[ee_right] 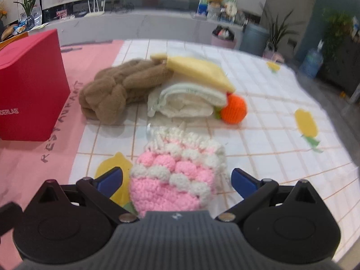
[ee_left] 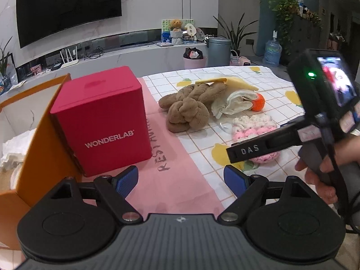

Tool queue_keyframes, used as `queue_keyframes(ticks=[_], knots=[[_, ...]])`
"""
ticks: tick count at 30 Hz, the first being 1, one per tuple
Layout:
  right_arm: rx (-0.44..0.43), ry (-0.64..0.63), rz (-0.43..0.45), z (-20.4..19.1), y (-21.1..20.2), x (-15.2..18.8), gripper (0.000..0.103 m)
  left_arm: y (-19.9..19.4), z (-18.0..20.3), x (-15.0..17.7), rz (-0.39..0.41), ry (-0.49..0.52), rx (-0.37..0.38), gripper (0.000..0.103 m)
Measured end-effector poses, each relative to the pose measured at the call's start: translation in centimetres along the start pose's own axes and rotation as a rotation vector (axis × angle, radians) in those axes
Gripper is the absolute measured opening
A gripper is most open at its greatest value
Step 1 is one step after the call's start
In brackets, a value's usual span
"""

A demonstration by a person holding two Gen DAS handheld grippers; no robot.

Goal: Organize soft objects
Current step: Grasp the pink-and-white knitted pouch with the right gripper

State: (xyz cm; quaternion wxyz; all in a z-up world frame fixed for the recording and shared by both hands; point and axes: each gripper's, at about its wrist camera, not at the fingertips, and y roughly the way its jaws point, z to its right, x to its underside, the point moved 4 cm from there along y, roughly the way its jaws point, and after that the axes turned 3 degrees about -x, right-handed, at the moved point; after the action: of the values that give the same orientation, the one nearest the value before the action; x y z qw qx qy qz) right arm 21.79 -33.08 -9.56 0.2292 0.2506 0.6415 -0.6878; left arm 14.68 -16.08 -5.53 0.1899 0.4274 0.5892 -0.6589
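Observation:
A pink and white crochet piece lies on the tablecloth between the open fingers of my right gripper; it also shows in the left wrist view. Behind it lie a brown plush knot, a cream folded cloth, a yellow cloth and an orange knitted ball. My left gripper is open and empty over the pink mat, right of the red WONDERLAB box. The right gripper's finger shows there above the crochet piece.
An orange container wall stands left of the red box, with white cloth beside it. The checked tablecloth with lemon prints covers the table's right side. A cabinet, bins and plants stand beyond the table.

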Motion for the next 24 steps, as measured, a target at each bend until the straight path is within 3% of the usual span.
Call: queue_keyframes(ticks=[17, 24], knots=[[-0.093, 0.036, 0.012, 1.3, 2.0, 0.4, 0.097, 1.4, 0.5, 1.5, -0.044, 0.005, -0.007, 0.100], [-0.139, -0.068, 0.066, 0.1, 1.0, 0.6, 0.070, 1.3, 0.0, 2.3, -0.066, 0.004, -0.021, 0.100]])
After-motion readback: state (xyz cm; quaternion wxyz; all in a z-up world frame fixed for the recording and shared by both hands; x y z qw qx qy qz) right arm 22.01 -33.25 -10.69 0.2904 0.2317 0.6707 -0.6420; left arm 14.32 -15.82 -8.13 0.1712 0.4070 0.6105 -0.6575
